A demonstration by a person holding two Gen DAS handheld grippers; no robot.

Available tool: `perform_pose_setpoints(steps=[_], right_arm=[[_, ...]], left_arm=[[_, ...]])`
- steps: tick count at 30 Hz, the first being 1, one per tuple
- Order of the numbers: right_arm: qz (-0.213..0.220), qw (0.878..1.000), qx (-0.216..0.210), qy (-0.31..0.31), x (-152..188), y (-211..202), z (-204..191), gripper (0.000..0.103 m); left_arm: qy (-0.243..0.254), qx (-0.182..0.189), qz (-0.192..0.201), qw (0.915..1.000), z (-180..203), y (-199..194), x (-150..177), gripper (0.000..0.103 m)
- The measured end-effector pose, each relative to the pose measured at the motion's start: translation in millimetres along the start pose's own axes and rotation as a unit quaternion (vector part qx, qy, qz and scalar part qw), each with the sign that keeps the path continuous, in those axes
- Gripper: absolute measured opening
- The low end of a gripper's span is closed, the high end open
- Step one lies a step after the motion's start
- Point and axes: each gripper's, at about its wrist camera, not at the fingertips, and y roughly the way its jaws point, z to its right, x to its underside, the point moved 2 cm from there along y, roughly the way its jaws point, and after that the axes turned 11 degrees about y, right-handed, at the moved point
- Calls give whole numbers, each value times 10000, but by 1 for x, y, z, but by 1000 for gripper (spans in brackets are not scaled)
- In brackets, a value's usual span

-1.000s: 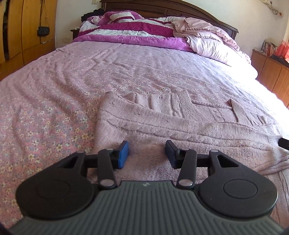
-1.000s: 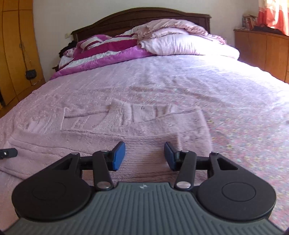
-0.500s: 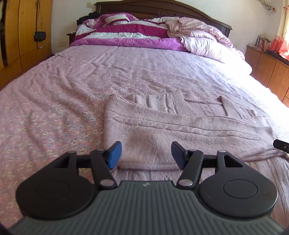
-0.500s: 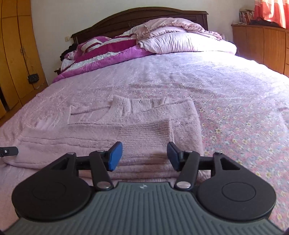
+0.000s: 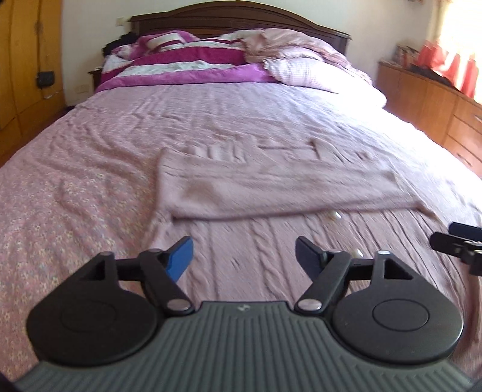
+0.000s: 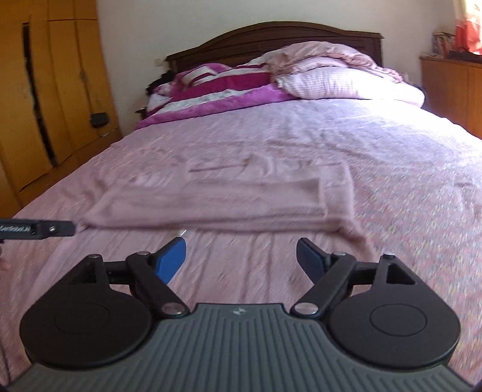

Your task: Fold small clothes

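Observation:
A pink knitted sweater (image 5: 271, 187) lies flat on the bed, one part folded over into a long band (image 6: 217, 202) across its middle. Its cable-knit near part (image 5: 256, 250) stretches under both grippers. My left gripper (image 5: 243, 250) hovers just short of the band's left end, jaws opening, with nothing between the blue pads. My right gripper (image 6: 241, 250) hangs before the band's right end, jaws also opening and nothing between them. Each gripper shows at the edge of the other's view: the right gripper (image 5: 458, 238) and the left gripper (image 6: 39, 229).
The floral pink bedspread (image 5: 75, 196) covers the whole bed. A purple and white quilt (image 5: 186, 69) and pink pillows (image 6: 346, 81) are piled at the dark headboard (image 5: 241, 15). A wooden wardrobe (image 6: 45, 105) stands left and a low wooden cabinet (image 5: 436, 99) right.
Both grippers have drawn back from the folded band toward the near side of the bed and risen slightly. Their jaws have spread wider. The folded band stays lying where it was.

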Motion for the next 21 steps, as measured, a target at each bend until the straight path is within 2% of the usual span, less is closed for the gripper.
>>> perform_pose_setpoints(steps=[4,11,15,21], right_arm=[[-87,9995,-19,-311,24,-17,-9,90],[-299,9961,-81,-820,53,-38,-17,92],[-371,9945,-123,-975,62,-47,-22,94],[-433,9942,-79,-983,73,-56,-24,94]], left_arm=[[303,-36,-4,9995,20,-13,14,84],[451,119,-232,9986,41,-22,39,84],[783,379,-505,9949,55,-26,55,84],[1297,733,-670,9866,80,-36,76,84]])
